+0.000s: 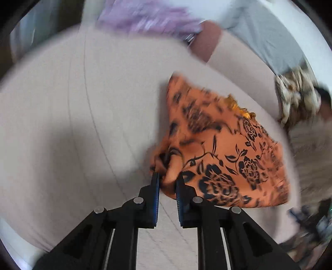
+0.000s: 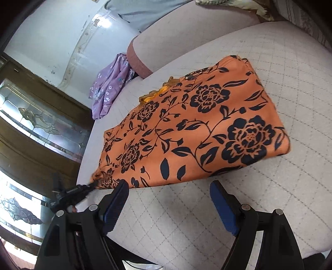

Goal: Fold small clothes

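Observation:
An orange garment with black flowers [image 1: 224, 149] [image 2: 197, 128] lies folded on a pale quilted cushion [image 2: 280, 197]. My left gripper [image 1: 168, 176] is shut on a bunched corner at the garment's near left end. The right wrist view shows the same gripper [image 2: 85, 190] as a black tip pinching that corner at the cushion's edge. My right gripper [image 2: 169, 184] stands open just short of the garment's near edge. Its left fingertip [image 2: 121, 187] overlaps the hem, and nothing is gripped between its pads.
A purple flowered garment [image 2: 110, 87] [image 1: 149, 18] lies at the far end of the cushion, beside a pinkish bolster [image 2: 139, 62]. Cream patterned fabric [image 1: 296, 95] and grey cloth [image 1: 265, 37] sit to the right. A wooden cabinet with patterned glass [image 2: 41, 116] stands past the cushion's left edge.

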A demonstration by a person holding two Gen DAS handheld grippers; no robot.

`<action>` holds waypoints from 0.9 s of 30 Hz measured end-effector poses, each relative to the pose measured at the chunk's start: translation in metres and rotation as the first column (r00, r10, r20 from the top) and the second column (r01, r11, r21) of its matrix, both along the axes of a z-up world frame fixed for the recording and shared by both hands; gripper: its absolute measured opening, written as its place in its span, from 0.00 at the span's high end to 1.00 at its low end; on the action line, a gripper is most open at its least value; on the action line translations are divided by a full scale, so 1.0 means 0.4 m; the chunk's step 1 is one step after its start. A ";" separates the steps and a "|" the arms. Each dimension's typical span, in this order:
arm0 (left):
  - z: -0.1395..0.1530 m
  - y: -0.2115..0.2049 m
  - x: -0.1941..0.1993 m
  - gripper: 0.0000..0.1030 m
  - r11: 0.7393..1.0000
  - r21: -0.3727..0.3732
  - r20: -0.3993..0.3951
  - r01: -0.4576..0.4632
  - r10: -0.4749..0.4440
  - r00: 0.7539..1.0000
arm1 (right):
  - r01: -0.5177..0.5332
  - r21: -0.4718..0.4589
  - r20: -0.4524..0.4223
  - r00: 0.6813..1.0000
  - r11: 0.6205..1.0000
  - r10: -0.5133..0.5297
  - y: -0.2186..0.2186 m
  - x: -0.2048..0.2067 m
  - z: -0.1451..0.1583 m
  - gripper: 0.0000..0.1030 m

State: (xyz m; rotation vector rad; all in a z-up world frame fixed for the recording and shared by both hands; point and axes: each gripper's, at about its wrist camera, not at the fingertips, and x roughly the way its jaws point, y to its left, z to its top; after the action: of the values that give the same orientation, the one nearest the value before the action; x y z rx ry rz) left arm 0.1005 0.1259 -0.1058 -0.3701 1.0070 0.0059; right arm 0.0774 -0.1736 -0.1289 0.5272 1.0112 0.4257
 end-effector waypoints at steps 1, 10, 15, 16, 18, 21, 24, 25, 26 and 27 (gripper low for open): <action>-0.011 -0.004 0.001 0.85 1.000 0.020 -0.027 0.002 -0.001 1.000 | 0.003 -0.007 0.001 1.000 1.000 -0.003 -0.009 0.002 0.003 0.20; 0.042 -0.006 0.009 0.50 0.997 0.075 -0.008 -0.002 0.003 1.000 | 0.001 0.003 -0.002 1.000 1.000 -0.001 -0.029 0.065 0.022 0.20; 0.079 -0.068 0.092 0.43 0.996 0.009 0.049 0.093 -0.093 0.994 | 0.021 0.076 0.019 1.000 0.997 -0.023 -0.044 0.184 0.046 0.19; 0.055 -0.090 0.121 0.41 0.993 -0.005 0.033 0.120 -0.119 0.992 | 0.023 0.101 0.005 1.000 0.995 -0.024 -0.047 0.208 0.040 0.18; -0.017 -0.118 0.171 0.39 0.987 -0.023 -0.027 0.157 -0.158 0.987 | 0.020 0.194 -0.073 0.997 0.981 -0.006 -0.063 0.266 -0.013 0.18; -0.073 -0.123 0.198 0.39 0.990 0.029 -0.027 0.141 -0.141 0.990 | 0.147 0.117 -0.239 0.964 0.982 -0.116 -0.137 0.310 -0.136 0.21; -0.006 -0.145 0.187 0.39 0.988 0.079 0.053 0.135 -0.140 0.989 | 0.140 0.117 -0.178 0.977 0.983 -0.118 -0.164 0.287 -0.086 0.19; 0.019 -0.155 0.186 0.37 0.986 0.088 0.110 0.144 -0.153 0.982 | 0.114 0.105 -0.146 0.984 0.988 -0.098 -0.158 0.290 -0.063 0.18; 0.025 -0.164 0.191 0.31 0.984 0.100 0.125 0.149 -0.161 0.979 | 0.074 0.126 -0.110 0.992 0.989 -0.060 -0.147 0.304 -0.039 0.18; 0.014 -0.175 0.203 0.29 0.982 0.116 0.116 0.146 -0.159 0.980 | 0.035 0.159 -0.085 0.996 0.987 -0.021 -0.133 0.333 -0.021 0.18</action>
State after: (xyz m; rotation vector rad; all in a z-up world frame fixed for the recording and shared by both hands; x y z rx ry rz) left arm 0.1818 0.0558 -0.1003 -0.1919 0.9052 -0.1006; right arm 0.2108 -0.2266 -0.1373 0.7081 1.0531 0.4660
